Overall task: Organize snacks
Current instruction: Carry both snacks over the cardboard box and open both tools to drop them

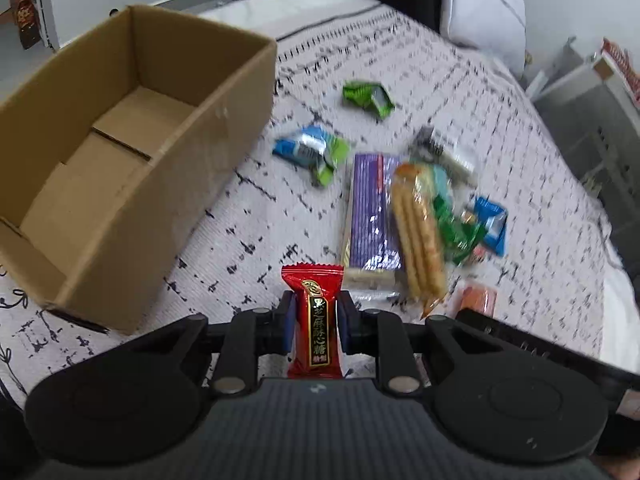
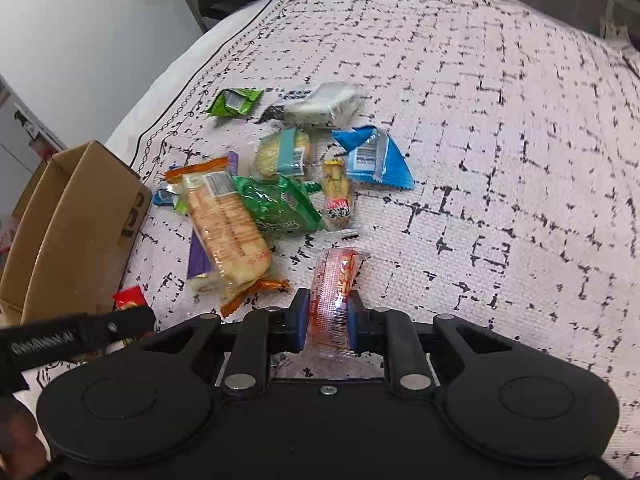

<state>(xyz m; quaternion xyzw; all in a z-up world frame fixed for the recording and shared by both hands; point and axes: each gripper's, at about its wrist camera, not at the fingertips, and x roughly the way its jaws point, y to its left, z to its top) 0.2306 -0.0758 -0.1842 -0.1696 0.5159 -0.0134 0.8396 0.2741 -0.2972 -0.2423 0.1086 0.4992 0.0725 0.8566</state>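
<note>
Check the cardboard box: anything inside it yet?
Empty. The left wrist view shows the cardboard box open-topped with only bare bottom flaps; the snacks remain outside it.

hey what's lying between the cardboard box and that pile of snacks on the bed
Nothing: in the left wrist view only bare patterned bedspread separates the cardboard box from the snack pile.

Cardboard box: matt brown corrugated card, creased flaps inside. Bedspread: woven cloth, rough-textured, white with black stitch pattern. Red candy wrapper: glossy foil-like film. Orange snack packet: clear shiny plastic. Cracker pack: transparent glossy film. Left gripper and right gripper: matt black plastic, blue pads, metal pins.
</note>
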